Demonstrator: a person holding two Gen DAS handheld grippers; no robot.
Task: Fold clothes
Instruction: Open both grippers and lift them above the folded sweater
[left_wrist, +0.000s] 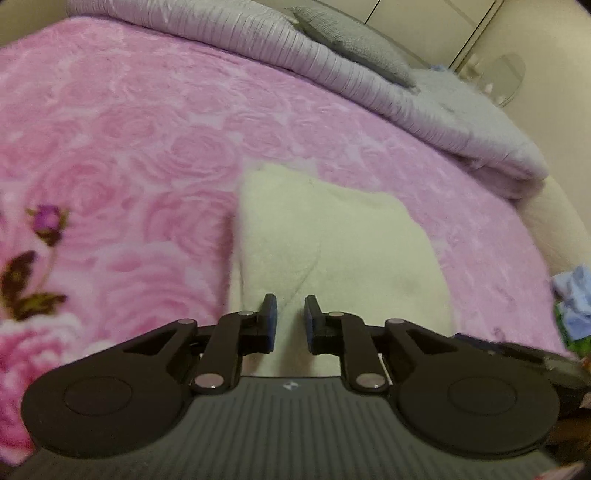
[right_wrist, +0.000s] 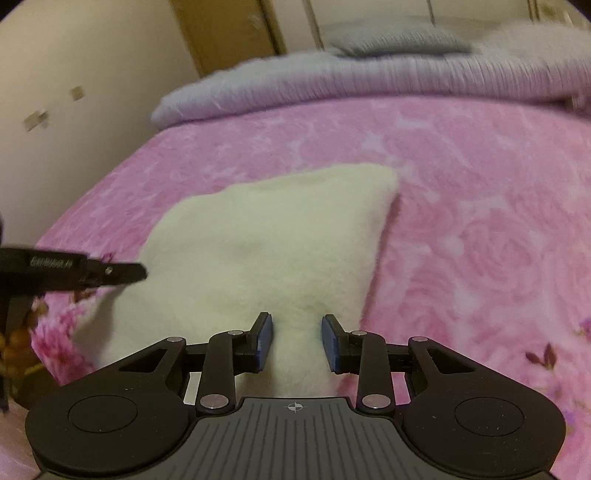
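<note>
Dim warm light, blurred fisheye edges

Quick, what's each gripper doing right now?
Left gripper: open, fingers astride a ridge of the cream garment.
Right gripper: open, same garment between its fingers.

One cream fleece garment (left_wrist: 332, 251), one pink rose blanket (left_wrist: 129, 129), one lilac quilt (left_wrist: 332, 70), one grey pillow (left_wrist: 354, 44), two grippers (left_wrist: 290, 319)

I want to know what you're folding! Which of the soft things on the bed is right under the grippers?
The cream fluffy folded garment, lying on the pink rose-patterned blanket. The lilac ribbed quilt and grey pillow sit far back.
</note>
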